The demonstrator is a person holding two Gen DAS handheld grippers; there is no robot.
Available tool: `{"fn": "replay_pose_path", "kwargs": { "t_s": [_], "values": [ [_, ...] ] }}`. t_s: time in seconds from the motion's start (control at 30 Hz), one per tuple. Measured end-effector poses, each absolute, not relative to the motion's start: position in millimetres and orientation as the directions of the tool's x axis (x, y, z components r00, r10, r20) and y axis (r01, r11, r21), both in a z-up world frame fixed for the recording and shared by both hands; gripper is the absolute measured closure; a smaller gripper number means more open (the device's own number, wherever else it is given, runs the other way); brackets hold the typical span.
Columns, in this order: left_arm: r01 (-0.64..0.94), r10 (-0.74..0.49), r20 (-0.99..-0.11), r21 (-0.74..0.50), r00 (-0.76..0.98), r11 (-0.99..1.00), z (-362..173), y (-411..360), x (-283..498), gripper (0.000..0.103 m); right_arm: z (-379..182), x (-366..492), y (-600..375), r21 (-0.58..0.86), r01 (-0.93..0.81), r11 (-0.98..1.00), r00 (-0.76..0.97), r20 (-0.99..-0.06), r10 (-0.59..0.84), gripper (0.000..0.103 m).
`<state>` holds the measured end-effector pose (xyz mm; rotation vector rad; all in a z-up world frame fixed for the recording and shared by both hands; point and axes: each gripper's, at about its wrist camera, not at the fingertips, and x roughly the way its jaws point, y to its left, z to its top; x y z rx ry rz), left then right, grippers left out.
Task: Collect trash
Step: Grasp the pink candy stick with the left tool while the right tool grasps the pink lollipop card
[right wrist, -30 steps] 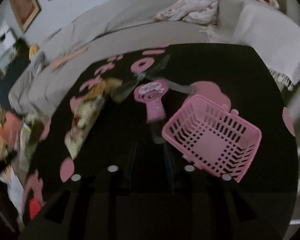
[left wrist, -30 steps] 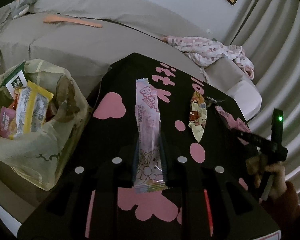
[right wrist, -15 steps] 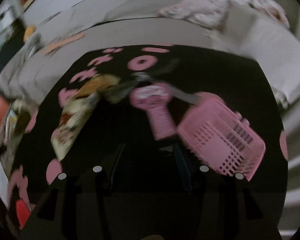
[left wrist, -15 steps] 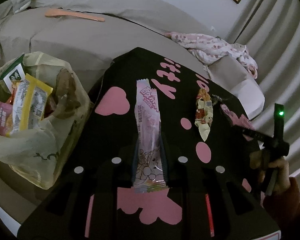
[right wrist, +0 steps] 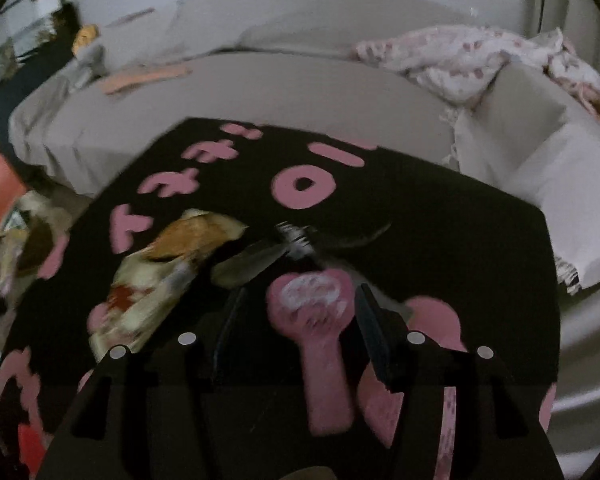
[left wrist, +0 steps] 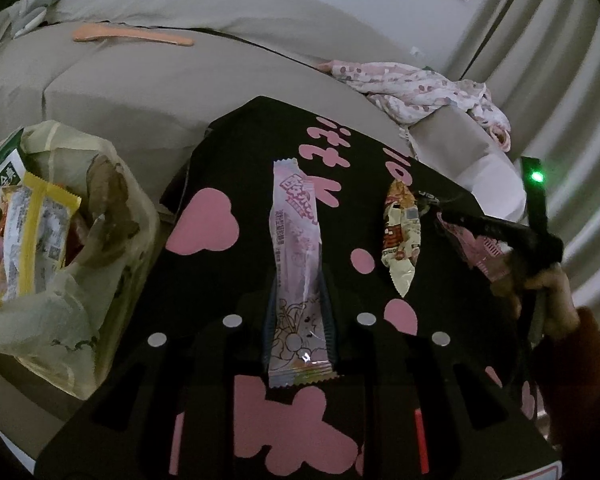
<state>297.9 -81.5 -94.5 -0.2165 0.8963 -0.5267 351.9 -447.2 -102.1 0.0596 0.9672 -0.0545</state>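
Nearest the left wrist camera: left gripper [left wrist: 298,320] clenched on long pink snack wrapper [left wrist: 296,248] above black worktop [left wrist: 228,152] | right gripper [right wrist: 296,320] spread wide, straddling pink paddle-shaped item [right wrist: 320,340], not gripping | beyond: cream snack packet [left wrist: 400,236] flat on worktop | trash bag [left wrist: 80,280] off left edge

right view blurred, trash bag [left wrist: 60,280] cut off

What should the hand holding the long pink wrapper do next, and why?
Probably swing the left gripper leftward over the trash bag and let go. Its fingers are shut on the long pink wrapper, and the bag sits open beside the table, already holding wrappers.
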Motion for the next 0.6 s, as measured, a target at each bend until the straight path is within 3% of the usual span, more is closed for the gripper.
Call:
{"fn": "replay_pose_path", "kwargs": {
  "t_s": [0.3,0.47,0.57,0.6],
  "values": [
    [0.323,-0.520,-0.696,-0.408,0.496,0.854,-103.6,-75.2,303.7,0.084,-116.9,327.0,-413.9,0.183,-0.017,0.983,0.499,-0.850,0.167,0.050],
    [0.329,-0.521,-0.698,-0.405,0.491,0.853,-103.6,-77.8,302.4,0.084,-123.0,316.7,-393.2,0.077,-0.083,0.994,0.519,-0.848,0.109,0.049],
    [0.326,-0.519,-0.698,-0.405,0.493,0.854,-103.0,-77.1,301.2,0.084,-124.7,317.6,-385.8,0.054,-0.137,0.989,0.498,-0.860,0.116,0.035],
    [0.325,-0.519,-0.698,-0.406,0.493,0.854,-103.0,-77.3,300.6,0.084,-125.8,316.7,-379.9,0.009,-0.163,0.987,0.496,-0.864,0.090,0.035]
  ]
}}
